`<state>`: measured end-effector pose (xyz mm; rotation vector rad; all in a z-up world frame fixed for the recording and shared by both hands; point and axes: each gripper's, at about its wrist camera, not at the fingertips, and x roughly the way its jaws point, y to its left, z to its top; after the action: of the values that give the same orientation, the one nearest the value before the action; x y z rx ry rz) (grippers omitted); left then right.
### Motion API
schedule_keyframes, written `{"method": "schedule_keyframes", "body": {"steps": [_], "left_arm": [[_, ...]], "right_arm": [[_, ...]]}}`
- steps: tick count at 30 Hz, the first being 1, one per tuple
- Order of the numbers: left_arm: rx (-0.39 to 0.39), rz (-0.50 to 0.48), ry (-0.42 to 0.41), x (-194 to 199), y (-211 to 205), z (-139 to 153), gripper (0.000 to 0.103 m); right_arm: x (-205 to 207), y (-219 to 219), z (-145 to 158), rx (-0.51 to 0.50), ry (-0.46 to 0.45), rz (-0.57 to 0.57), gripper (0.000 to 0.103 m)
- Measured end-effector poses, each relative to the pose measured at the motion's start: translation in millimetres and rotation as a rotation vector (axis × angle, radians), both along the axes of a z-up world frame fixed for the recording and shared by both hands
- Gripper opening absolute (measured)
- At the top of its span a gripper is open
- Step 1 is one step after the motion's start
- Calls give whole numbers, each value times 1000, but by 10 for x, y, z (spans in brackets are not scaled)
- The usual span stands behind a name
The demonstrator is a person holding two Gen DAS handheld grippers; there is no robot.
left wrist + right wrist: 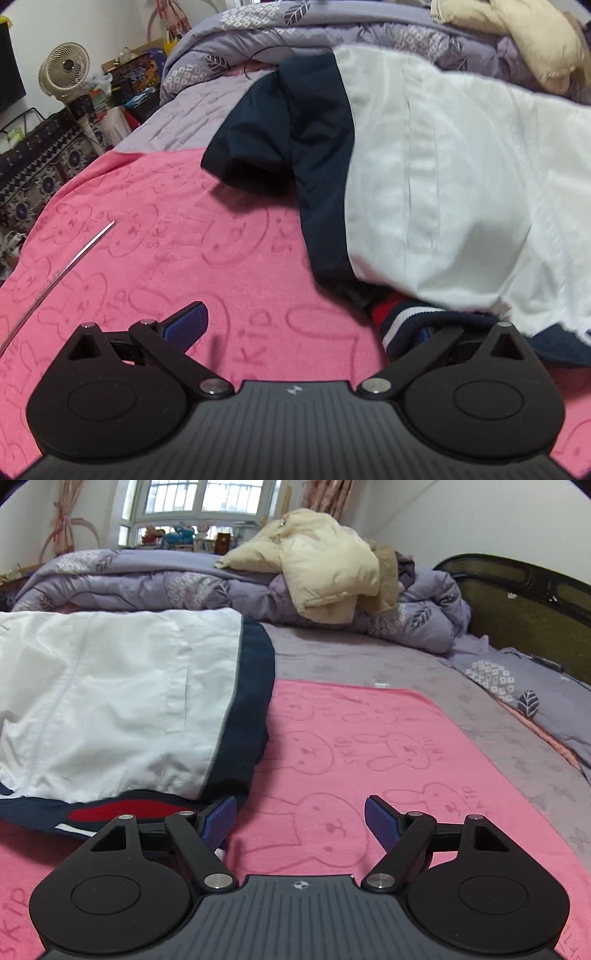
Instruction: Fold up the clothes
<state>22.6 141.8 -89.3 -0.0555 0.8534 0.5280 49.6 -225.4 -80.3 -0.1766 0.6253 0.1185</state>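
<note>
Jacket (110, 701), white-and-navy crinkly nylon, lies on plush pink blanket (351, 757); both grippers (300, 825) (306, 332) spread wide, empty.

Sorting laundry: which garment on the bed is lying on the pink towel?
The white-and-navy jacket; the cream padded coat sits atop the purple quilt.

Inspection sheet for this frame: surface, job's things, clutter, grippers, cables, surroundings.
Surface: pink towel with rabbit print spread on a lilac bed sheet.
Job's things: white and navy jacket lying on the towel, inside lining up.
Clutter: thin metal rod on the towel; cream coat on a rolled lilac quilt.
Grippers: right gripper open, nothing between its jaws; left gripper open, one finger hidden under the jacket's hem.
Cables: thin dark cord near the quilt.
Surroundings: fan, window, headboard.
</note>
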Motion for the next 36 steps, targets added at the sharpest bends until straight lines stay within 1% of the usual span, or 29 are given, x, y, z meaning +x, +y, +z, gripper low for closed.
{"method": "schedule_keyframes", "body": {"steps": [1,2,3,5,8,9,12,14,15,16,17,18,19,20,21,22,24,26,28,30,32,36], "left_arm": [[-6,3,-14,-16,-21,-35,103],[-12,5,-27,-31,-43,-71,103],[-21,9,-32,-28,-30,-77,103],[-42,17,-33,-5,28,-62,103],[-115,62,-33,17,158,-39,103],[-111,73,-35,10,172,-28,103],[-49,65,-41,-32,127,3,103],[-2,44,-42,-52,84,21,103],[16,37,-46,-60,65,32,103],[36,33,-41,-43,47,24,103],[57,30,-33,-15,29,6,103],[79,26,-24,14,10,-12,103],[85,28,-18,29,6,-17,103],[84,31,-13,39,8,-16,103],[82,34,-15,22,13,13,103],[85,33,-19,-19,20,61,103],[109,16,-32,-152,41,173,103],[126,-13,-62,-373,87,305,103],[107,-37,-90,-653,141,447,103],[85,-54,-113,-942,179,584,103],[71,-61,-127,-1228,180,705,103],[97,-71,-167,-1821,87,953,103]], "right_arm": [[-18,-23,4,45,34,51,77],[-79,-34,16,82,48,103,76],[-168,-21,25,84,46,152,78],[-341,90,-5,15,31,261,83],[-483,302,-133,-152,-26,346,83],[-411,304,-143,-152,-48,287,82],[-194,304,-170,-150,-109,111,80],[-38,193,-148,-83,-97,19,79],[-2,151,-124,-49,-95,4,79],[21,130,-114,-37,-94,5,79],[44,137,-132,-52,-84,10,79],[96,173,-174,-79,-60,21,69],[158,203,-225,-93,-18,40,57],[182,211,-247,-78,19,72,35],[175,219,-212,-57,30,91,22],[135,237,-148,-65,24,103,19],[-36,283,16,-113,-35,139,19],[-246,272,177,-128,-79,179,19],[-441,201,312,-117,-91,208,21],[-650,163,417,-111,-103,232,28],[-904,173,501,-105,-114,245,29],[-1482,83,732,-101,-156,258,29]]}}
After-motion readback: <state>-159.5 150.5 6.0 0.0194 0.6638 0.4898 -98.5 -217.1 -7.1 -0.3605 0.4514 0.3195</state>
